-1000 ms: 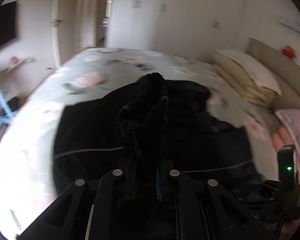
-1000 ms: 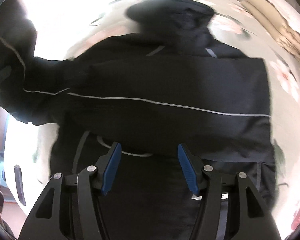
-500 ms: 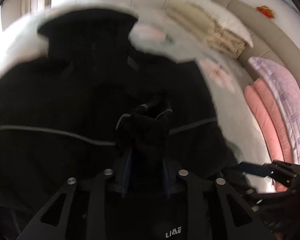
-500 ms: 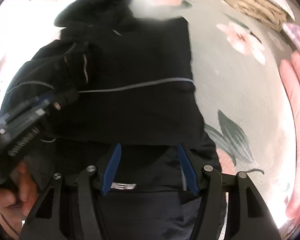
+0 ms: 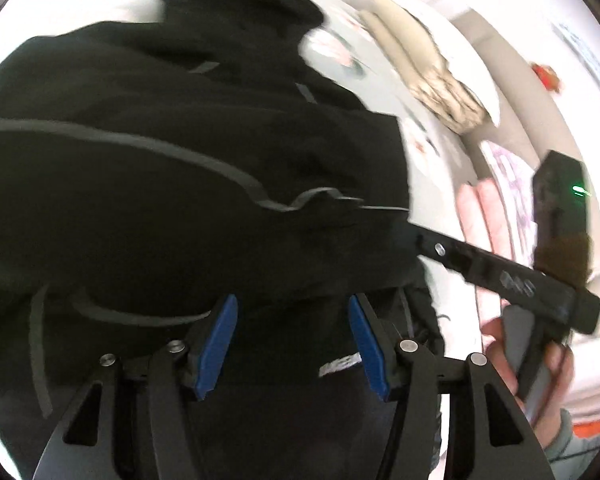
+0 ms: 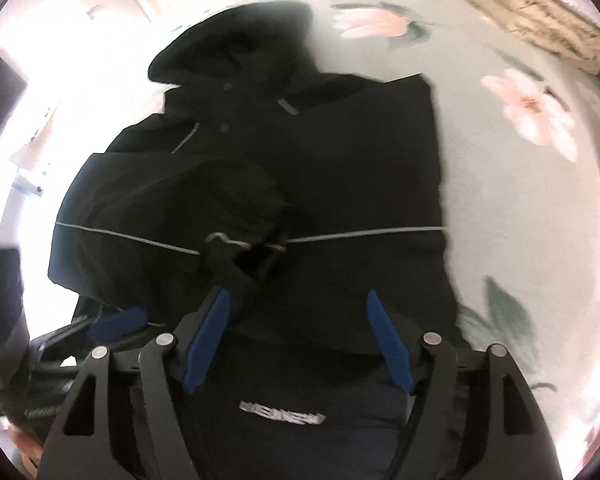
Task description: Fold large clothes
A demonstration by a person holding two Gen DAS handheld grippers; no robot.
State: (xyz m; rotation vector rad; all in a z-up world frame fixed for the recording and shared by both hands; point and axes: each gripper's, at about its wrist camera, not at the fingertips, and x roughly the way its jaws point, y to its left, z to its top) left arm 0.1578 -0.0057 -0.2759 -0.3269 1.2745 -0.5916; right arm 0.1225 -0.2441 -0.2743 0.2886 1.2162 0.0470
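A large black hooded jacket [image 5: 180, 152] with thin grey piping lies flat on the bed, its hood [image 6: 240, 40] at the far end. One sleeve is folded across the body, and its cuff [image 6: 236, 252] rests near the middle of the chest. My left gripper [image 5: 292, 344] hovers just above the jacket; its jaws are opening and nothing sits between the blue pads. My right gripper [image 6: 298, 340] hangs over the lower chest beside the cuff, its jaws also opening around nothing. In the left wrist view a person's hand [image 5: 540, 364] holds the right gripper at the jacket's right edge.
The bed carries a pale green sheet [image 6: 520, 208] printed with pink flowers. Cream pillows [image 5: 432, 80] are stacked by the headboard, with pink quilts [image 5: 496, 200] next to them. A white logo [image 6: 282, 408] marks the jacket's near part.
The left gripper, shut on the bunched sleeve before, came down over the jacket and let it go; the sleeve now lies across the body. The right gripper shifted sideways and widened.
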